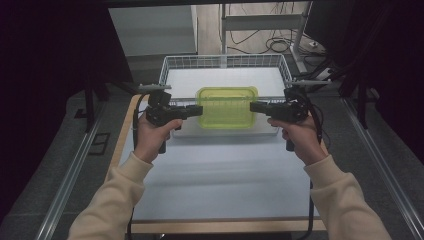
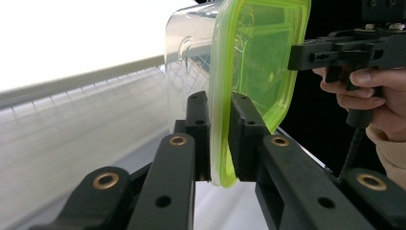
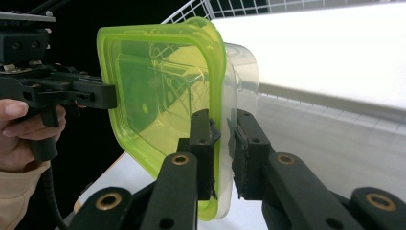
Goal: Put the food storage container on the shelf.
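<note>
Both hand-held grippers – left (image 1: pixel 196 110), right (image 1: pixel 255 107) – clamped on clear plastic container w/ green lid (image 1: pixel 226 107); thin rim grips, uneven pull could pop lid.

I find the container (image 1: pixel 226 107) above the near part of the basket (image 1: pixel 170 65), which sits at the far middle of the worktop (image 1: pixel 220 175). My left gripper (image 1: pixel 197 110) is at the container's left edge, my right gripper (image 1: pixel 254 107) at its right edge, facing each other. Each one's jaws sit either side of the lid (image 2: pixel 258 62) rim. A shelf frame (image 1: pixel 260 22) stands behind the basket.
</note>
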Demonstrator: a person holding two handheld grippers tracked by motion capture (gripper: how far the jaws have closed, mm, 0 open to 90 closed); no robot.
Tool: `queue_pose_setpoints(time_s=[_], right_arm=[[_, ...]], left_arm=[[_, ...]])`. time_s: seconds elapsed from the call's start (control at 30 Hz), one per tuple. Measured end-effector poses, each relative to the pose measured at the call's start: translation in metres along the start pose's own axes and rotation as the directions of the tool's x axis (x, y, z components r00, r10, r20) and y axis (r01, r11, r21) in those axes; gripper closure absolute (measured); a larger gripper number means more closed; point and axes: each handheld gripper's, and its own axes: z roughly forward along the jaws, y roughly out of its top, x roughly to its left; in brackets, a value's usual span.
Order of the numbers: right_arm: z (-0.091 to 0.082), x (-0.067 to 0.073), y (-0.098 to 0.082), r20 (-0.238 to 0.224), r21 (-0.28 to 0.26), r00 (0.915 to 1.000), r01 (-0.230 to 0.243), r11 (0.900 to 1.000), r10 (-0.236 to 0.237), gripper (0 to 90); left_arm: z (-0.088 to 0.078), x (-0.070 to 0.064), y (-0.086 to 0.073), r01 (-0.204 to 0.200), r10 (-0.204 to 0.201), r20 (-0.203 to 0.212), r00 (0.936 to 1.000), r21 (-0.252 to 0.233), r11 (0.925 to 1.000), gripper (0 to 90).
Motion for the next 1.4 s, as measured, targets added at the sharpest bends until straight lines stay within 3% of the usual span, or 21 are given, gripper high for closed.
queue_pose_setpoints(time_s=[0.4,0.7,0.93,1.13,1.37,1.4], right_arm=[[0.005,-0.005,0.026,0.025,-0.010,0.9997,0.004,1.000,-0.003,80.0],[0.014,-0.015,0.056,0.050,-0.007,0.9988,-0.006,1.000,0.006,80.0],[0.026,-0.023,0.073,0.075,0.000,0.9970,-0.020,1.000,0.020,79.9],[0.036,-0.031,0.077,0.102,0.004,0.9941,-0.037,0.999,0.036,79.8],[0.041,-0.037,0.079,0.104,0.009,0.9929,-0.058,0.998,0.057,79.8],[0.043,-0.040,0.080,0.107,0.006,0.9924,-0.063,0.998,0.062,79.7]], left_arm=[[0.006,0.010,0.028,-0.003,0.003,-0.011,0.9999,0.002,1.0000,80.7],[0.015,0.024,0.050,0.028,-0.028,-0.009,0.9996,0.002,0.9996,80.7],[0.023,0.038,0.064,0.048,-0.048,-0.035,0.9983,0.007,0.9988,80.6],[0.029,0.046,0.070,0.061,-0.060,-0.045,0.9972,0.016,0.9980,80.7],[0.034,0.053,0.074,0.069,-0.068,-0.040,0.9969,0.032,0.9971,80.8],[0.037,0.056,0.075,0.085,-0.084,-0.041,0.9956,0.031,0.9959,80.8]])
